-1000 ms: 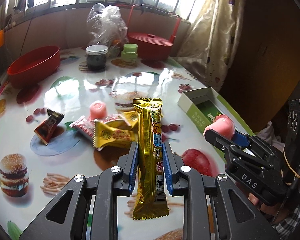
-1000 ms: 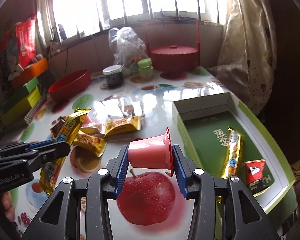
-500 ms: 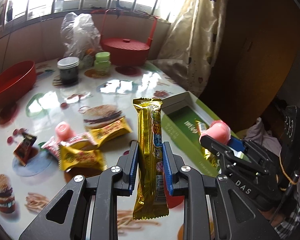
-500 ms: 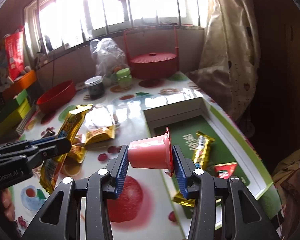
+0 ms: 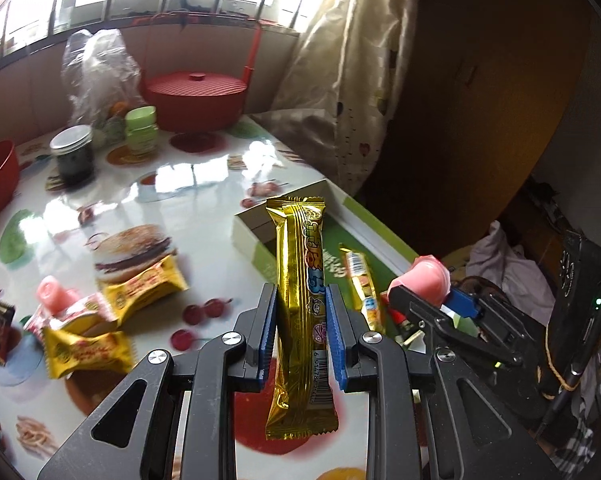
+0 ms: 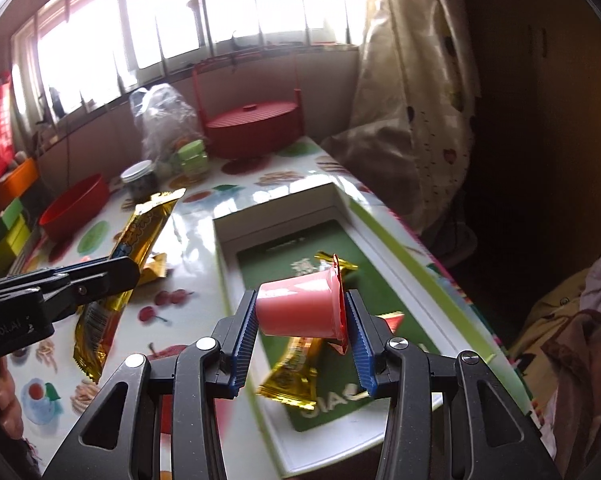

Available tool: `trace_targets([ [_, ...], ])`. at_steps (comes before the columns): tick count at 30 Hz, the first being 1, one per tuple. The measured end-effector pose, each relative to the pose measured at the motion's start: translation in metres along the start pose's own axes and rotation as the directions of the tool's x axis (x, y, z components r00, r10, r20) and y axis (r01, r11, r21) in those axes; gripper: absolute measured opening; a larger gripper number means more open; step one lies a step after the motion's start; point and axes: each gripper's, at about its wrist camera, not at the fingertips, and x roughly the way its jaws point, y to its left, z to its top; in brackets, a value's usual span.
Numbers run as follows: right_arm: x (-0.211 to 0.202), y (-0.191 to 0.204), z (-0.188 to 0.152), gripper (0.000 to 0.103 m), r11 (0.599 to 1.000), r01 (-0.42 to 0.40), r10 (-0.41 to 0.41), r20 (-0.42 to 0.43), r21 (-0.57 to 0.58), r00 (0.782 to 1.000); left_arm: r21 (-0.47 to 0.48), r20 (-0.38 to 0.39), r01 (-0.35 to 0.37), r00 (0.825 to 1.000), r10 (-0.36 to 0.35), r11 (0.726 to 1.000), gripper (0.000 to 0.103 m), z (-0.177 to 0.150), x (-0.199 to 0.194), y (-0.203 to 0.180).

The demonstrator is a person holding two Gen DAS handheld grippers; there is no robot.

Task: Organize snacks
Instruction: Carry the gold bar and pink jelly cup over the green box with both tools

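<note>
Left gripper (image 5: 300,334): closed on a long gold snack bar (image 5: 300,312), which stands upright between the jaws. The pads bear on the lower middle of the wrapper; the top end rises well above the fingertips and the crimped bottom end hangs below them.

Right gripper (image 6: 302,322): closed on a pink jelly cup (image 6: 298,306), held on its side, one pad against the base and the other against the red foil lid. The cup is clear of every surface.

Ahead of and below the right gripper lies the green-and-white box (image 6: 404,256), its floor already holding another gold bar (image 6: 296,368) and a small red packet (image 6: 392,320). In the left wrist view the same box sits ahead and to the right of the left gripper.

To the left of the left gripper, on the table (image 5: 204,184), loose snacks remain: yellow packets (image 5: 88,350), a second pink cup (image 5: 50,294) and a dark packet (image 5: 0,330).

Handling, by judgement. The bar is light; its foil is slick and crinkles, and its filling may snap, so a mid-length hold with modest pressure suits it. The cup is light with thin, yielding walls; the foil lid is the weak point, so a grip across the walls near the rim would be safer than end to end.

Neither held item is in the box yet.
</note>
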Motion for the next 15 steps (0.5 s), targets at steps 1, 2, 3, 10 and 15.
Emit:
trace_targets([
  [1,0.000,-0.003,0.000,0.042,1.000,0.005,-0.005,-0.001,0.004,1.000,0.003,-0.002,0.007,1.000,-0.007,1.000,0.025,0.002,0.003,-0.002],
  [2,0.001,-0.007,0.000,0.042,1.000,0.014,-0.014,-0.003,0.010,1.000,0.003,-0.005,0.011,1.000,-0.011,1.000,0.025,0.003,0.005,-0.004],
  [3,0.002,-0.010,-0.001,0.042,1.000,0.021,-0.021,-0.006,0.014,1.000,0.001,-0.008,0.020,1.000,-0.020,1.000,0.025,0.005,0.008,-0.006],
  [10,0.008,-0.026,-0.006,0.042,0.998,0.063,-0.062,-0.028,0.030,0.998,-0.002,-0.045,0.059,0.997,-0.059,0.998,0.025,0.010,0.032,-0.016],
  [15,0.015,-0.031,-0.014,0.042,0.996,0.089,-0.088,-0.060,0.017,0.994,-0.013,-0.082,0.076,0.994,-0.077,0.997,0.025,0.009,0.052,-0.024],
])
